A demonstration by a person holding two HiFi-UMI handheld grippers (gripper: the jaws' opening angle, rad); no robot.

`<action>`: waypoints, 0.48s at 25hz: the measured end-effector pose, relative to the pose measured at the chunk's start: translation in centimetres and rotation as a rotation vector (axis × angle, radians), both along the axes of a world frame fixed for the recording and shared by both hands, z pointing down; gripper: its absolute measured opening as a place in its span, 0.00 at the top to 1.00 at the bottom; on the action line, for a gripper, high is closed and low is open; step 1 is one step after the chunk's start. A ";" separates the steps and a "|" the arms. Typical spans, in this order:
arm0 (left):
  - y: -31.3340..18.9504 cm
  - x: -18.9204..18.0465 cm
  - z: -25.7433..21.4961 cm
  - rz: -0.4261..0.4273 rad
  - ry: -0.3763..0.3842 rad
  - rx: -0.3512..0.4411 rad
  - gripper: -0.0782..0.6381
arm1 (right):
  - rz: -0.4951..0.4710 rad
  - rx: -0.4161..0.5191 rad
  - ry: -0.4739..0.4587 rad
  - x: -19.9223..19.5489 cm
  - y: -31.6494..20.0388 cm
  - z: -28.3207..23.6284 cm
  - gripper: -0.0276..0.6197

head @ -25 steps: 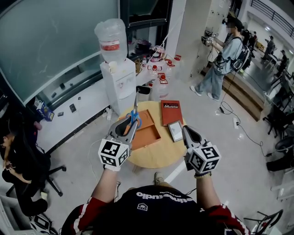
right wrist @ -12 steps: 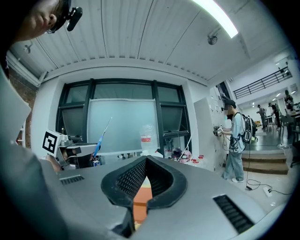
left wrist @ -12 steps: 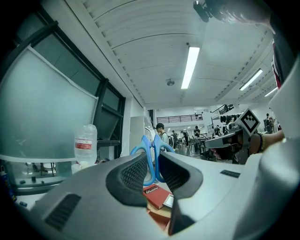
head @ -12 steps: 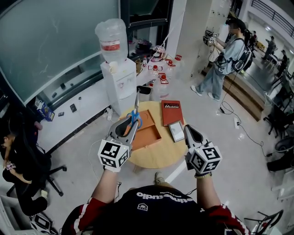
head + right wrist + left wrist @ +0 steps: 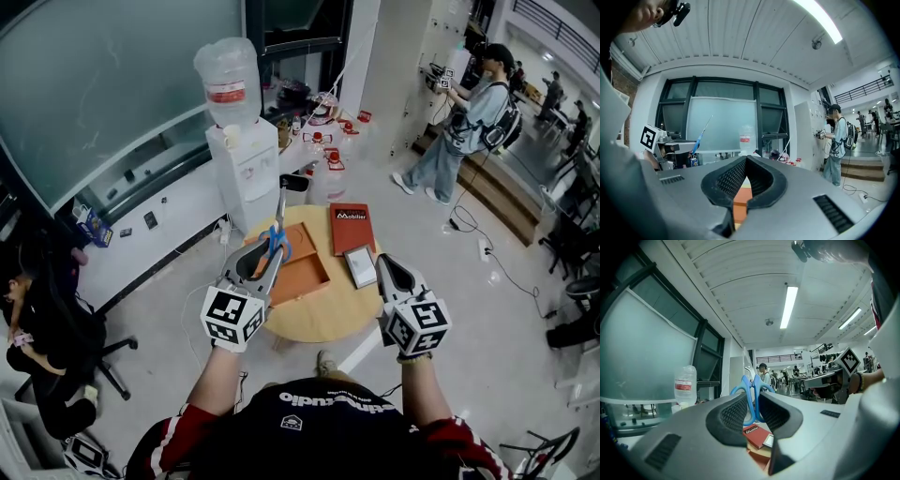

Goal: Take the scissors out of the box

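The scissors are seen pinched by the left gripper at their blue handles, with the blades pointing away toward 12 o'clock in the head view. In the left gripper view the handles sit upright between the ribbed fingers, which are closed on them from both sides. The scissors are held in the air over the far edge of the open box, clear of its walls as far as can be judged. The box lies on the round desk, slightly toward 10 o'clock from its middle. A red book lies at 1 o'clock on the desk, and a small grey pad lies at 3 o'clock.

The right gripper is held over the desk's 4 o'clock edge. Its fingers are pressed together, and nothing is caught between them.

The lift-out step appears to be finished, since the scissors are raised and the box looks bare inside. What seems to be left is the set-down. For that, the scissors would need to be carried to a bare part of the desk, perhaps near 7 o'clock, lowered flat, and only then released. The long blades should be kept away from the book and the pad.
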State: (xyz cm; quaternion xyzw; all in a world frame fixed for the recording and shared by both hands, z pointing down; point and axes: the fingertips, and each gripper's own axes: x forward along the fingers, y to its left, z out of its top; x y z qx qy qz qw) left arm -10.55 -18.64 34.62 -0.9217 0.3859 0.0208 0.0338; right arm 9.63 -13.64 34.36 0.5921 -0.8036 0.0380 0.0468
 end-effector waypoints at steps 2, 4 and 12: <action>0.1 0.0 -0.2 0.001 0.001 0.001 0.76 | 0.001 -0.001 -0.003 0.0 0.0 -0.2 0.91; 0.1 0.0 -0.2 0.002 0.001 0.001 0.76 | -0.001 -0.002 -0.004 -0.1 0.1 -0.3 0.91; 0.3 0.3 -0.3 0.010 0.000 0.004 0.76 | -0.014 -0.004 -0.002 -0.4 0.2 -0.3 0.91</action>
